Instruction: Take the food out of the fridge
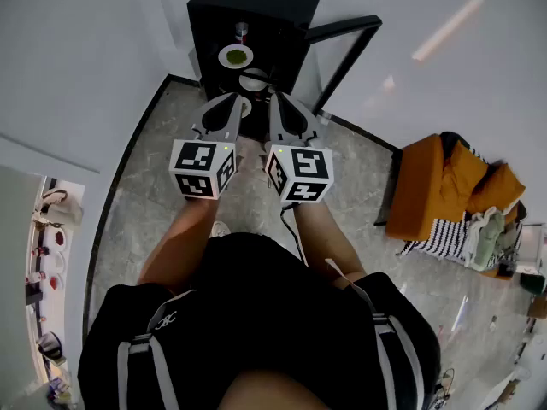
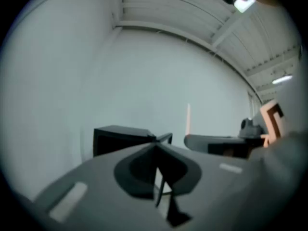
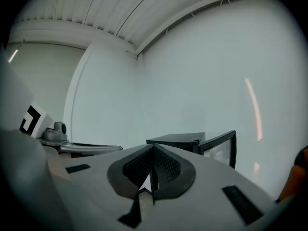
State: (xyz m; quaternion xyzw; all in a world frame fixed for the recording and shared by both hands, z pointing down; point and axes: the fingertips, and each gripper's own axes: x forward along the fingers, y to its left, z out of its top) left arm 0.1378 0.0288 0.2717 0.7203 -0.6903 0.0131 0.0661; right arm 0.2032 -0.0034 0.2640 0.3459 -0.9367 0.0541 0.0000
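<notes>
Fridge (image 1: 256, 11) stands open, so the plate of green food (image 1: 236, 55) on its upper shelf is reachable. We find the left gripper (image 1: 232, 102) and right gripper (image 1: 278, 101) level before the fridge, jaws pressed together and empty, presumably readied for approach

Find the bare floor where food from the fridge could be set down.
Bare floor lies left of the fridge, up to the black border; more between its open door and the orange chair. Fridge shelves are crowded with plates.
</notes>
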